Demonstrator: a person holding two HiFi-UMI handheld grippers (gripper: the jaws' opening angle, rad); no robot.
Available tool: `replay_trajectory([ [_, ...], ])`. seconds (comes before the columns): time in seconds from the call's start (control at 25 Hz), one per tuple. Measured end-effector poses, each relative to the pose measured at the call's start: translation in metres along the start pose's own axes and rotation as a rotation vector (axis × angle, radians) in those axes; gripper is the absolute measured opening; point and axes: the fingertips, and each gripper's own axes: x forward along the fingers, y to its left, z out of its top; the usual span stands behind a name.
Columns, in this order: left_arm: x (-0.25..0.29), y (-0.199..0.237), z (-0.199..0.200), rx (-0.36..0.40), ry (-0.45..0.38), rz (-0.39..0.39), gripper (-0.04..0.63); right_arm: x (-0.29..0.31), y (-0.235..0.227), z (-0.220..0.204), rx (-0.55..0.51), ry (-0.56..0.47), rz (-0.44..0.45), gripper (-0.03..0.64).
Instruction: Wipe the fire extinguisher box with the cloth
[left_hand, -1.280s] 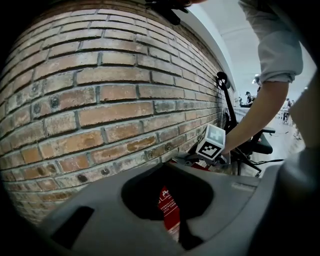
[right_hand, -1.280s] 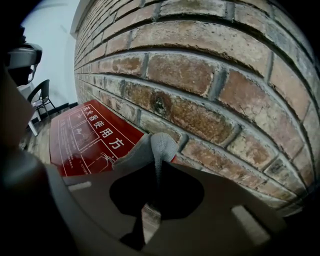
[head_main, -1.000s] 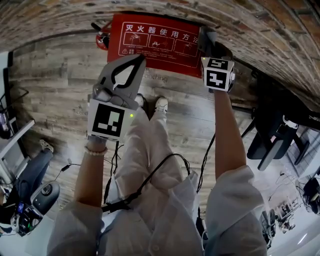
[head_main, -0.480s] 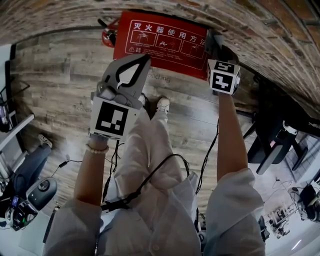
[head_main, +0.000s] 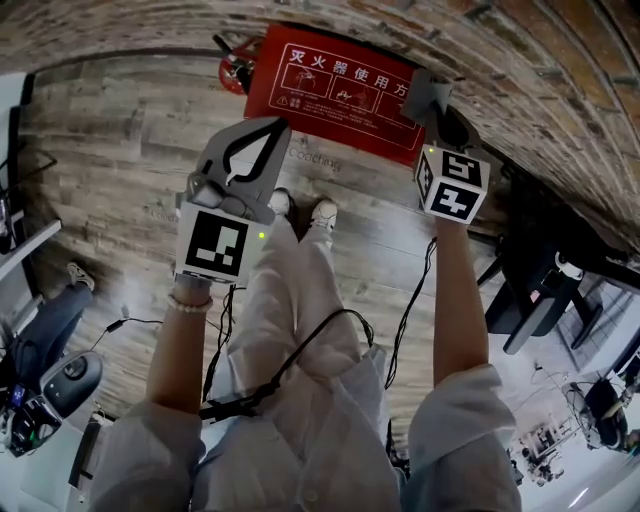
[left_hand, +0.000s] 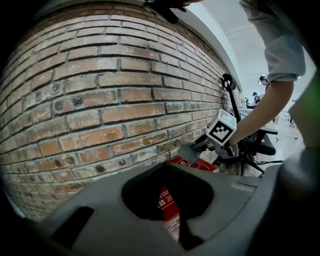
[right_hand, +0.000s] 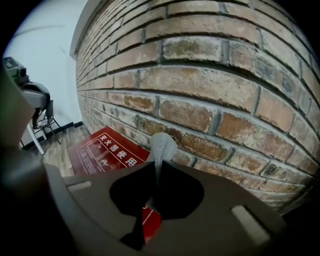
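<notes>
The red fire extinguisher box (head_main: 345, 95) with white lettering lies on the wood floor against the brick wall. My right gripper (head_main: 432, 105) is shut on a grey cloth (head_main: 425, 95), held at the box's right end close to the wall. In the right gripper view the cloth (right_hand: 161, 145) sticks up from the pinched jaws (right_hand: 157, 167), with the box (right_hand: 107, 150) below to the left. My left gripper (head_main: 278, 128) hovers above the floor in front of the box, shut with nothing in it. From the left gripper view (left_hand: 169, 169) I see the box (left_hand: 200, 164) and the cloth (left_hand: 189, 151).
A red extinguisher (head_main: 235, 65) lies at the box's left end. The brick wall (head_main: 560, 90) runs along the top and right. A black office chair (head_main: 540, 290) stands to the right. The person's shoes (head_main: 322, 210) and cables lie below the grippers; a scooter (head_main: 50, 390) sits at the lower left.
The right gripper with the cloth has drifted a little right and down, staying at the box's right end. The left gripper has hardly moved.
</notes>
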Motion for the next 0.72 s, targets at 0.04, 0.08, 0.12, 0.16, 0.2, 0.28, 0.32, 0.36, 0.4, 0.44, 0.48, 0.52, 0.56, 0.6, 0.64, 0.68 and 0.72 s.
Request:
replay_trajectory([
  [0.04,-0.004,0.004,-0.001,-0.006,-0.001,0.009,-0.002,-0.003,0.008,0.005,-0.006,-0.010,0.013,0.026],
  [0.08,-0.008,0.008,-0.003,-0.012,-0.002,0.018,-0.003,-0.004,0.018,0.009,-0.011,-0.018,0.028,0.026],
  [0.12,-0.012,0.012,-0.004,-0.016,-0.003,0.026,-0.003,-0.006,0.028,0.013,-0.014,-0.026,0.044,0.026],
  [0.16,-0.015,0.016,-0.005,-0.019,-0.004,0.034,-0.003,-0.007,0.039,0.017,-0.016,-0.032,0.061,0.026],
  [0.2,-0.019,0.020,-0.007,-0.023,-0.004,0.043,-0.002,-0.008,0.050,0.021,-0.016,-0.037,0.080,0.026],
  [0.28,-0.027,0.026,-0.010,-0.033,-0.006,0.060,-0.003,-0.008,0.074,0.028,-0.014,-0.045,0.121,0.026],
  [0.32,-0.031,0.030,-0.011,-0.036,-0.007,0.069,-0.002,-0.008,0.087,0.030,-0.014,-0.049,0.142,0.026],
  [0.36,-0.035,0.033,-0.013,-0.039,-0.008,0.078,-0.003,-0.008,0.099,0.033,-0.015,-0.052,0.163,0.026],
  [0.4,-0.039,0.036,-0.015,-0.042,-0.009,0.085,-0.003,-0.007,0.112,0.035,-0.017,-0.054,0.184,0.026],
  [0.44,-0.043,0.040,-0.017,-0.044,-0.008,0.092,-0.003,-0.006,0.125,0.037,-0.021,-0.056,0.205,0.026],
  [0.48,-0.046,0.042,-0.020,-0.046,-0.007,0.098,-0.002,-0.005,0.138,0.039,-0.026,-0.057,0.225,0.026],
  [0.52,-0.050,0.045,-0.022,-0.049,-0.005,0.105,-0.002,-0.004,0.150,0.040,-0.031,-0.058,0.243,0.026],
  [0.56,-0.053,0.048,-0.025,-0.053,-0.005,0.111,-0.003,-0.002,0.162,0.041,-0.036,-0.057,0.261,0.026],
  [0.6,-0.057,0.051,-0.027,-0.058,-0.006,0.118,-0.002,0.000,0.173,0.042,-0.039,-0.057,0.276,0.026],
  [0.64,-0.060,0.054,-0.029,-0.063,-0.006,0.125,-0.003,0.002,0.183,0.044,-0.042,-0.057,0.290,0.026],
  [0.68,-0.064,0.057,-0.031,-0.068,-0.005,0.132,-0.002,0.004,0.193,0.046,-0.045,-0.057,0.301,0.026],
  [0.72,-0.067,0.060,-0.034,-0.072,-0.003,0.139,-0.003,0.006,0.202,0.048,-0.049,-0.057,0.311,0.026],
])
